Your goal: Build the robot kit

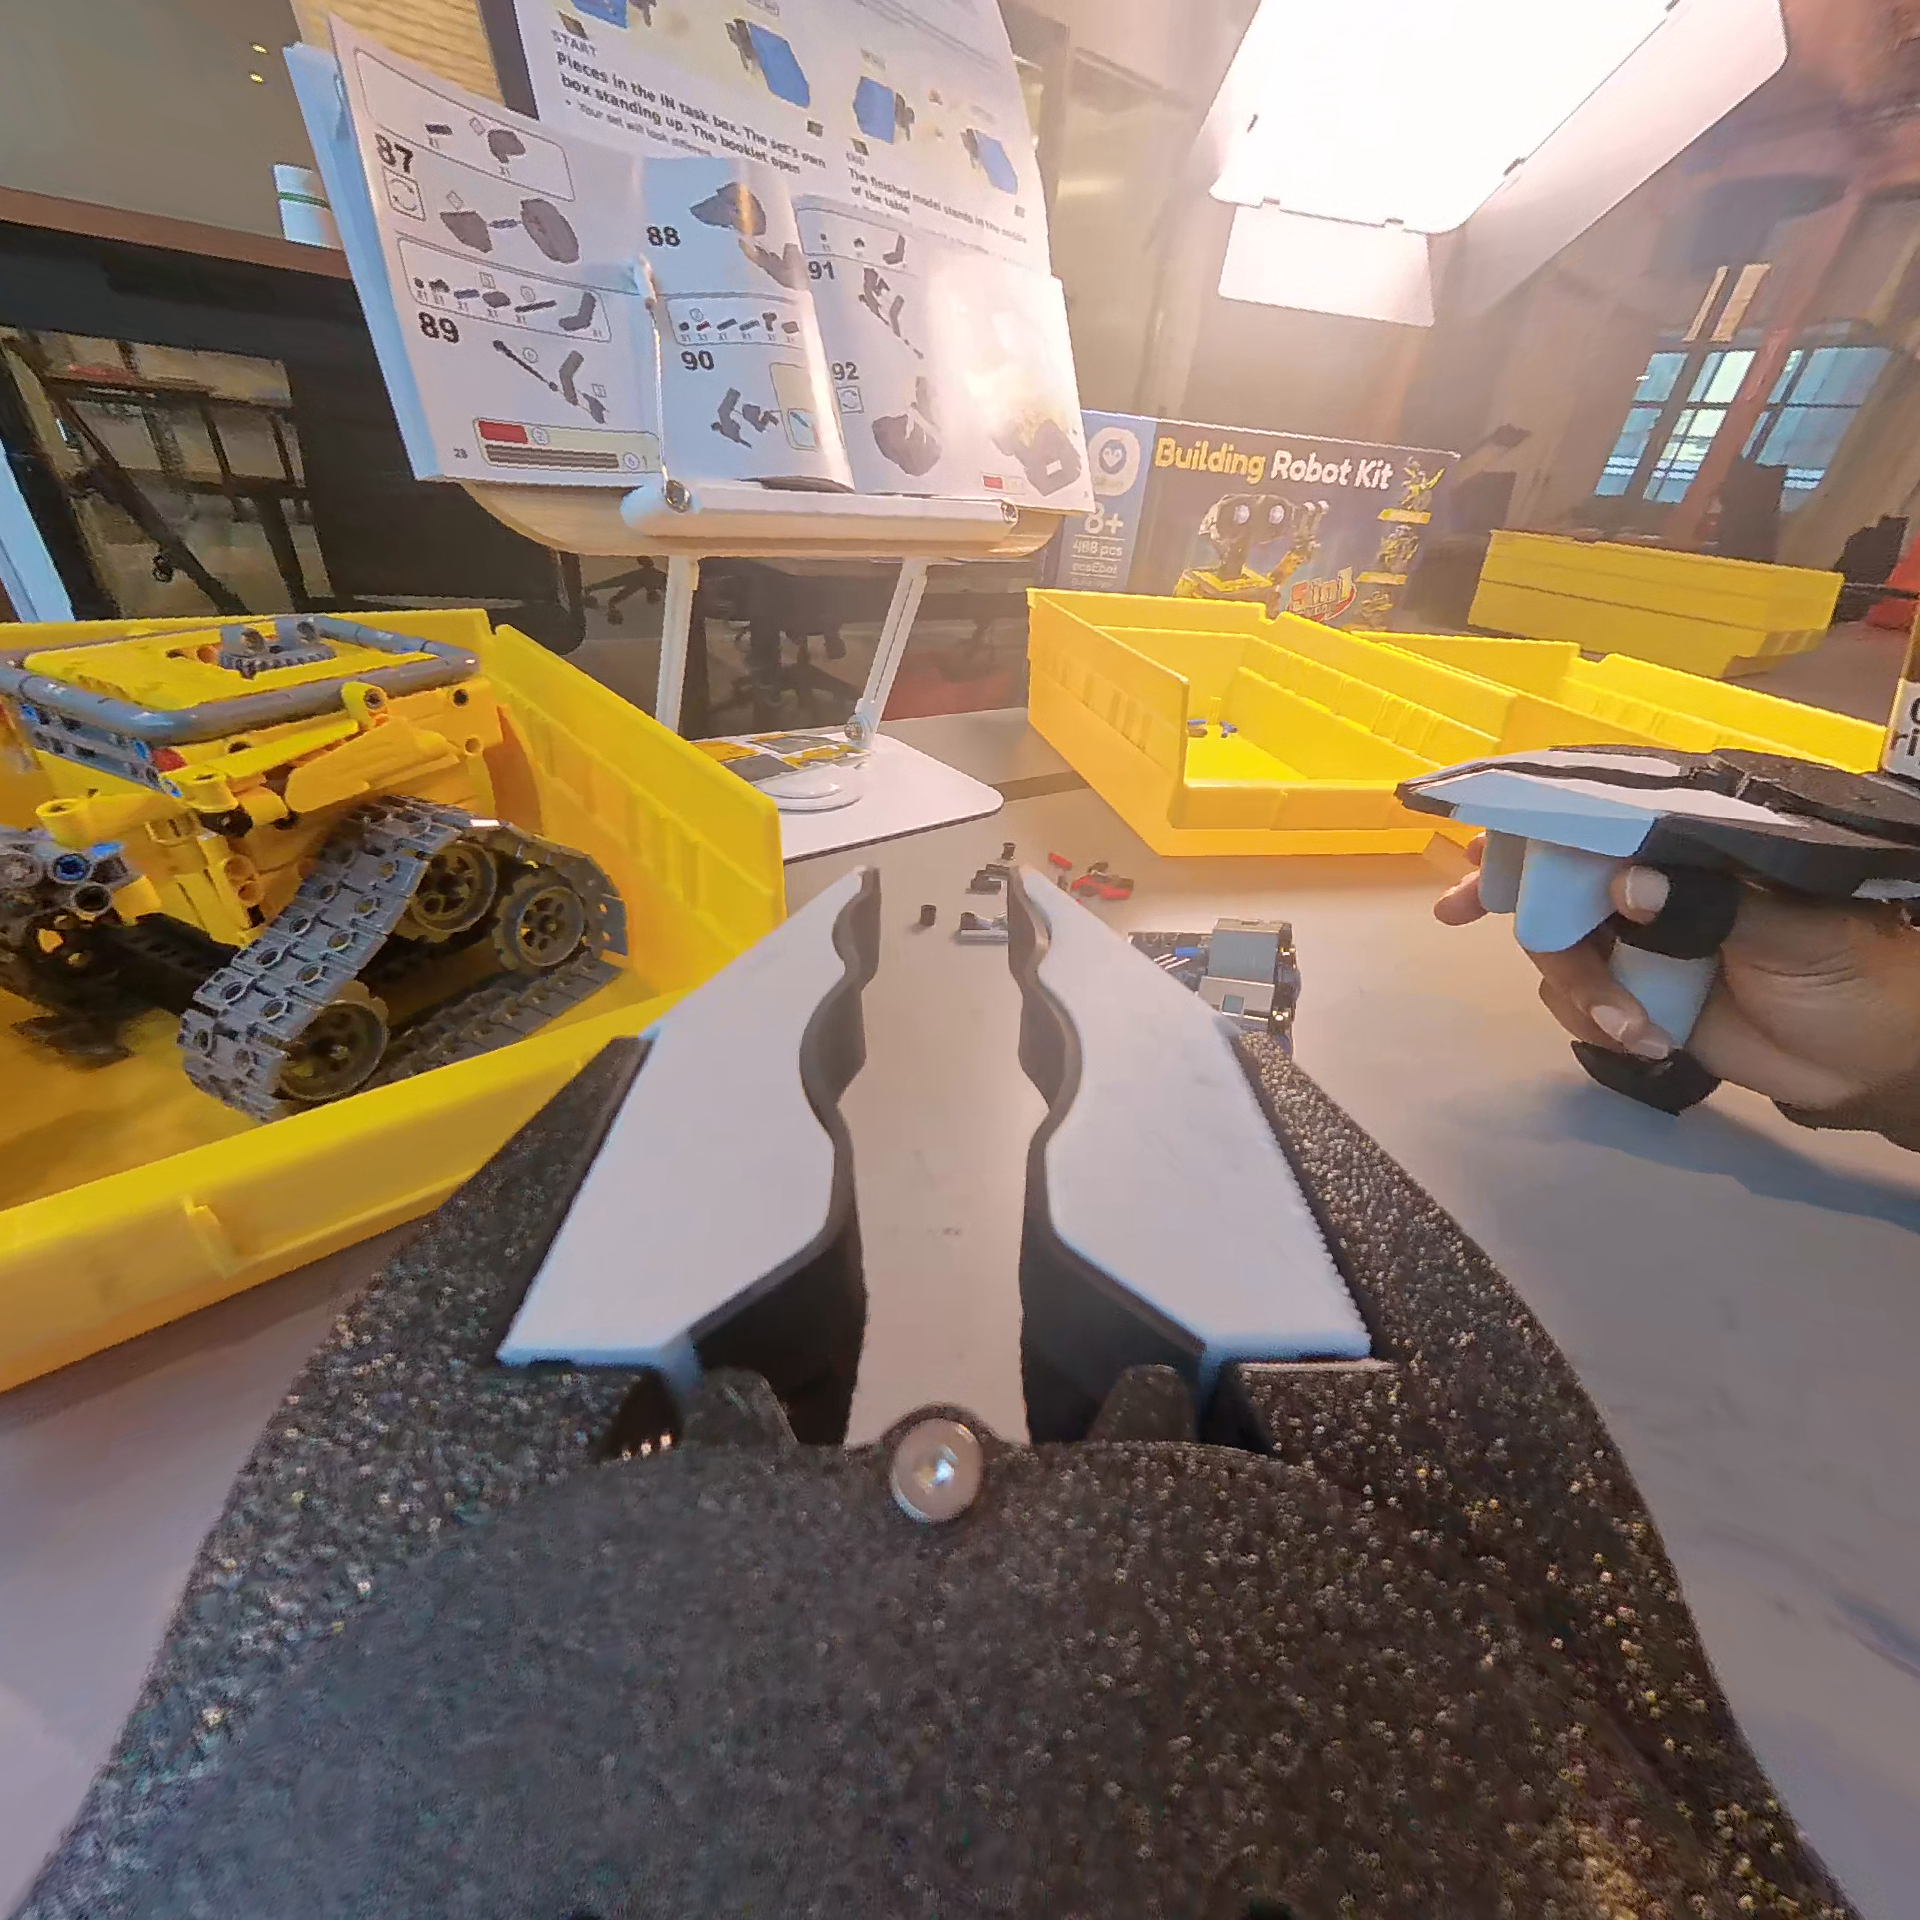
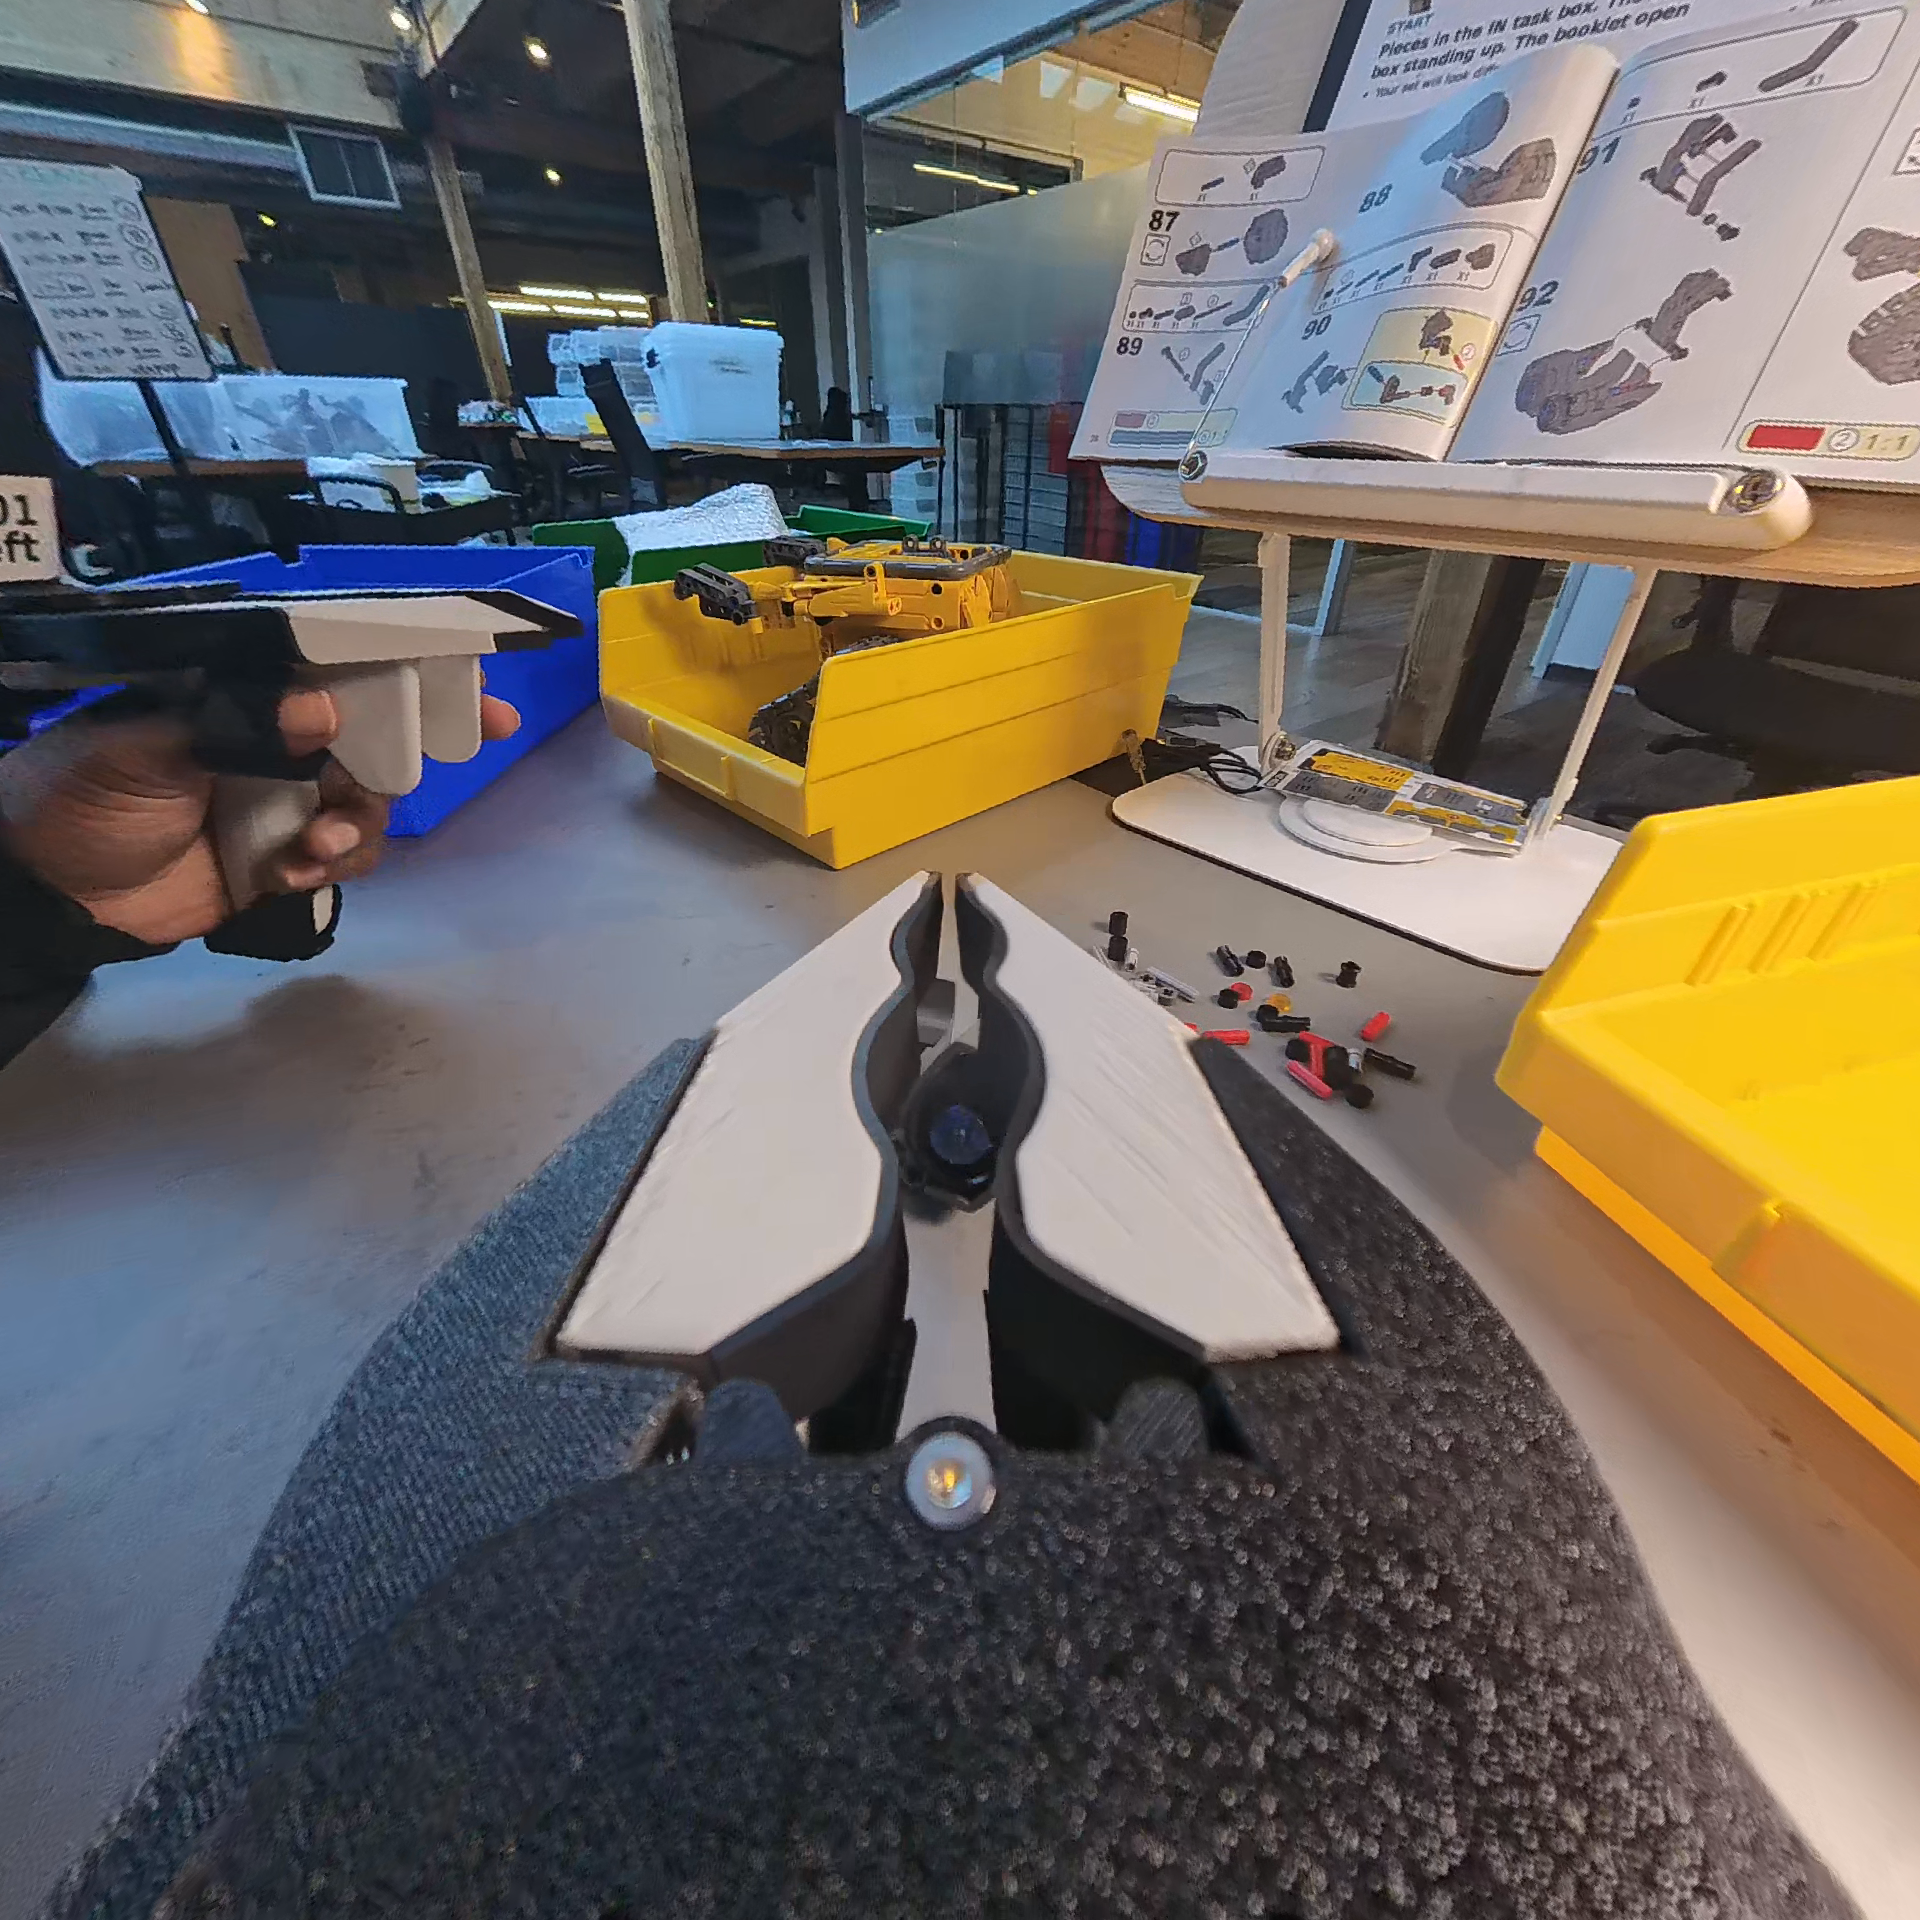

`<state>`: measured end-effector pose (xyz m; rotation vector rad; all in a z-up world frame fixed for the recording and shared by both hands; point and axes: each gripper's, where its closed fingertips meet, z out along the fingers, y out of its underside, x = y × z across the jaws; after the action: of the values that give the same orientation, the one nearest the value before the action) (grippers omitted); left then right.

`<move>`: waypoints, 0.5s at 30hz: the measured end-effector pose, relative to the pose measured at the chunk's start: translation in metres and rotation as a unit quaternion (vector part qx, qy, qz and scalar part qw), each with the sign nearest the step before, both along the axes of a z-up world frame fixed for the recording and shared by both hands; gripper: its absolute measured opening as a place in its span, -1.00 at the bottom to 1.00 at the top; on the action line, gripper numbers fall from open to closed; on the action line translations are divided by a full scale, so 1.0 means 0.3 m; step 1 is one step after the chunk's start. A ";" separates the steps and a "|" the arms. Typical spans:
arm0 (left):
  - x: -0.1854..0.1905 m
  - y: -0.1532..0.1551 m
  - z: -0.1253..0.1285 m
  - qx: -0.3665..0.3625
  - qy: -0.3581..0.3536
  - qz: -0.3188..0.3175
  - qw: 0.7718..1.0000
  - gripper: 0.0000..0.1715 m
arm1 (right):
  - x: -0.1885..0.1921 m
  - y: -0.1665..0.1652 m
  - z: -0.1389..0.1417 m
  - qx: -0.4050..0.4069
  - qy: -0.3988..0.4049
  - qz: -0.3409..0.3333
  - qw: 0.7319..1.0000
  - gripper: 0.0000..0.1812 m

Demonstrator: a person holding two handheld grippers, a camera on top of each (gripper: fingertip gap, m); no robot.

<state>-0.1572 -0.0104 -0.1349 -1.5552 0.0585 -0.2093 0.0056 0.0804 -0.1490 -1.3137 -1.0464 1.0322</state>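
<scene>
My left gripper (image 1: pixel 938 878) is open with nothing between its pads; the grey table shows through the gap. Just beyond its tips lie small black, grey and red building parts (image 1: pixel 987 904), and a grey-and-blue block (image 1: pixel 1242 961) sits to their right. My right gripper (image 2: pixel 945 881) is shut, tips together above the table, with the loose parts (image 2: pixel 1288 1018) to its right. A dark piece with blue (image 2: pixel 951 1132) shows through the hollow between its fingers. Each gripper also shows in the other view, hand-held in the air: the right gripper (image 1: pixel 1413 798) and the left gripper (image 2: pixel 566 627).
A yellow bin (image 1: pixel 644 790) at the left holds a yellow tracked model (image 1: pixel 312 831); the bin also shows in the right wrist view (image 2: pixel 935 748). Shallow yellow bins (image 1: pixel 1278 800) stand at the right, an open booklet on a white stand (image 1: pixel 727 343) behind, a kit box (image 1: pixel 1268 509), and a blue bin (image 2: pixel 499 582). Tip to tip, the grippers are about 20 cm apart.
</scene>
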 end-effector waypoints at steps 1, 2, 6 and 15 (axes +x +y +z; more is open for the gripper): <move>0.000 0.000 0.000 -0.001 0.002 0.001 1.000 -0.72 | 0.000 0.004 0.001 -0.002 0.001 -0.003 1.000 -0.98; -0.001 0.001 0.001 -0.001 0.005 0.004 1.000 -0.72 | 0.001 0.008 0.002 -0.003 0.003 -0.007 1.000 -0.97; -0.024 0.036 0.029 -0.001 0.036 0.025 0.999 -0.72 | -0.002 0.017 0.008 -0.003 0.006 -0.020 1.000 -0.89; -0.201 0.406 0.388 0.048 0.084 0.116 0.989 -1.00 | 0.003 -0.020 0.015 0.015 0.002 -0.009 1.000 -0.86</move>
<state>-0.2176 0.1115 -0.0185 -1.4676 0.0189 0.1068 0.0064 0.0744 -0.1444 -1.2940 -1.0415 1.0030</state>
